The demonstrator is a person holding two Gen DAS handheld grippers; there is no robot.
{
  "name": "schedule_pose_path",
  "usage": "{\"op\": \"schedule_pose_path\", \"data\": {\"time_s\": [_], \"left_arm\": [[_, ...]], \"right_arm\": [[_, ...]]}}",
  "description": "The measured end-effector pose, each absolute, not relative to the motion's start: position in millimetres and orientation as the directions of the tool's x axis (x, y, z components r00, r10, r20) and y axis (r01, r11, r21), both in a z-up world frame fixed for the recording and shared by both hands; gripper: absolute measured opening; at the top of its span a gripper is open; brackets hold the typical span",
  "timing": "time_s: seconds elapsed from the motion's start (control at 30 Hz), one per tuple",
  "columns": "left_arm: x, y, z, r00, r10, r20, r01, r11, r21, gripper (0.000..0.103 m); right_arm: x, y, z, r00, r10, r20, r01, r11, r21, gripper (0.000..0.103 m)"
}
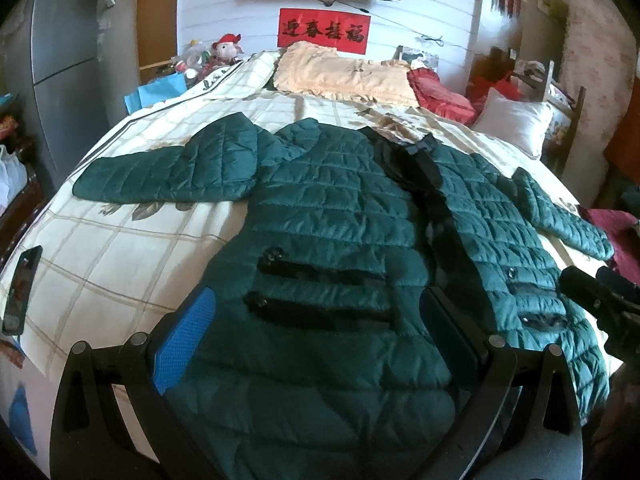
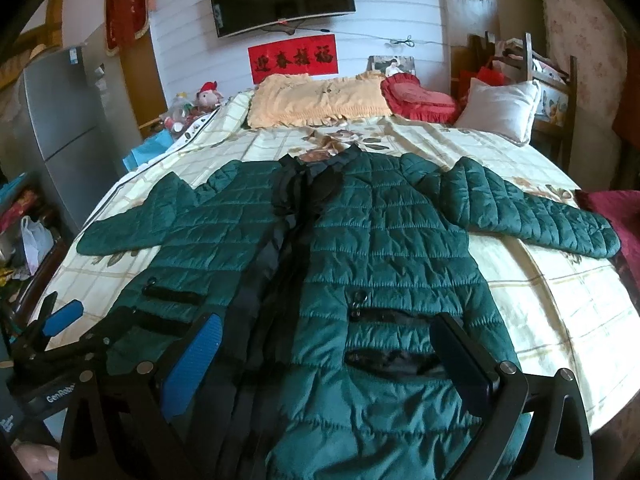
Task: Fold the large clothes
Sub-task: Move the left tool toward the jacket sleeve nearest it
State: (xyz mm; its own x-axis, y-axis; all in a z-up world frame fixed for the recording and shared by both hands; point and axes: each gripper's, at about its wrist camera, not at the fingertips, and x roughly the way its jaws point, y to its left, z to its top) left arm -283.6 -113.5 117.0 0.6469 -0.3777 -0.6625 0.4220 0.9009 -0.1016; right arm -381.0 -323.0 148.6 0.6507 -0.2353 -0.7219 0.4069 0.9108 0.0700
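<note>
A dark green quilted jacket [image 1: 340, 216] lies flat and front-up on the bed, sleeves spread to both sides, black zipper strip down the middle. It also fills the right wrist view [image 2: 380, 248]. My left gripper [image 1: 316, 320] is open above the jacket's left lower panel, over the two black pocket zips. My right gripper [image 2: 328, 344] is open above the right lower panel near its pockets. The left gripper shows at the left edge of the right wrist view [image 2: 60, 324], and the right gripper at the right edge of the left wrist view [image 1: 600, 292].
The bed [image 1: 120, 240] has a cream checked cover. A phone [image 1: 20, 288] lies near its left edge. Yellow [image 2: 320, 100], red [image 2: 416, 100] and white [image 2: 500, 108] pillows sit at the head. A fridge [image 1: 60, 60] stands left, a wooden chair [image 2: 552, 80] right.
</note>
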Motion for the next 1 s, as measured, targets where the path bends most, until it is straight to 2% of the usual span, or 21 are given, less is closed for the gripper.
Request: {"op": "schedule_pose_path", "data": {"time_s": [0.5, 1.0], "left_arm": [[-212.1, -108.1, 117.7, 0.672, -0.284, -0.684, 0.328, 0.942, -0.069, 0.102], [-141.6, -65.6, 106.1, 0.700, -0.129, -0.703, 0.182, 0.983, 0.001, 0.102]], "right_arm": [[-312.4, -348.6, 145.5, 0.659, -0.201, -0.725, 0.392, 0.914, 0.103, 0.103], [-239.6, -367.7, 124.9, 0.616, -0.192, -0.764, 0.390, 0.917, 0.083, 0.103]]}}
